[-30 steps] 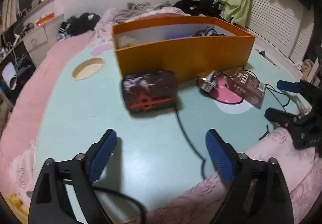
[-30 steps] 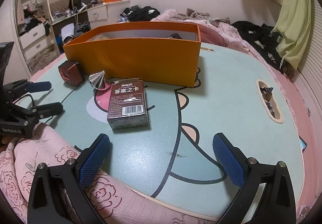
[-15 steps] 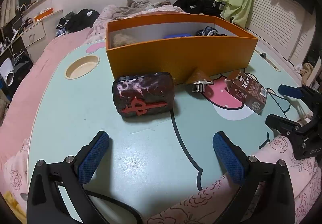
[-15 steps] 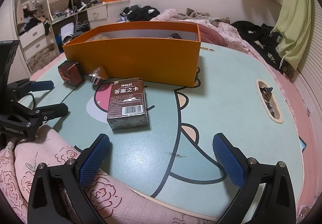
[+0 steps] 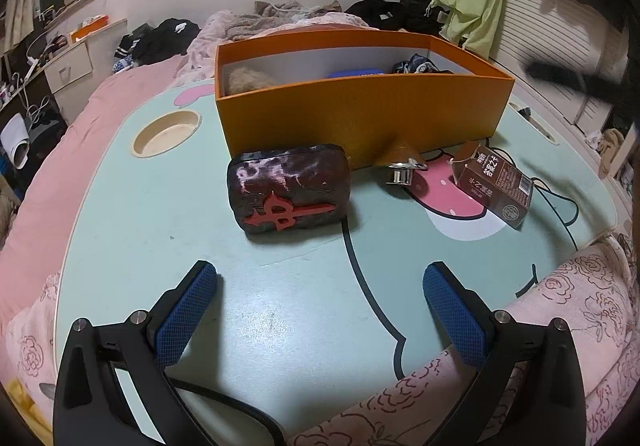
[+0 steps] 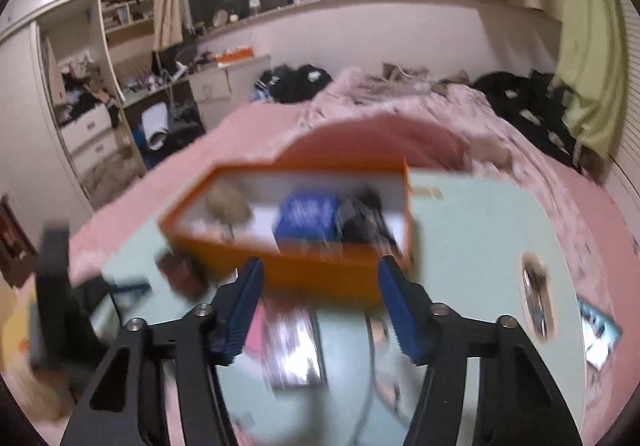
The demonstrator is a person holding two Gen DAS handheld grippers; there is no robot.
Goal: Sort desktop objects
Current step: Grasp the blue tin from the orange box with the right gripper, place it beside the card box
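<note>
My left gripper (image 5: pixel 318 286) hovers open low over the mint table (image 5: pixel 280 326), nothing between its fingers. Just ahead of it lies a dark pouch (image 5: pixel 288 187) with a red emblem. Behind the pouch stands the orange box (image 5: pixel 360 113), with a shiny metal cone (image 5: pixel 404 165) resting at its front wall. A brown card box (image 5: pixel 496 181) lies to the right. The right wrist view is motion-blurred: my right gripper (image 6: pixel 320 274) is raised over the table facing the orange box (image 6: pixel 224 246), jaws closing with nothing pressed between them. The card box (image 6: pixel 296 350) lies on the table below.
Inside the orange box are a tan fluffy thing (image 5: pixel 248 79), a blue item (image 6: pixel 308 213) and dark bundled things (image 5: pixel 416 65). A round cup recess (image 5: pixel 166 131) sits at the table's left. Pink bedding (image 5: pixel 580 306) surrounds the table. A black cable (image 5: pixel 240 410) trails near the left gripper.
The right gripper has lifted and tilted up toward the orange box, and its jaws have narrowed. The metal cone tipped over against the box. The left gripper opened a little wider early on.
</note>
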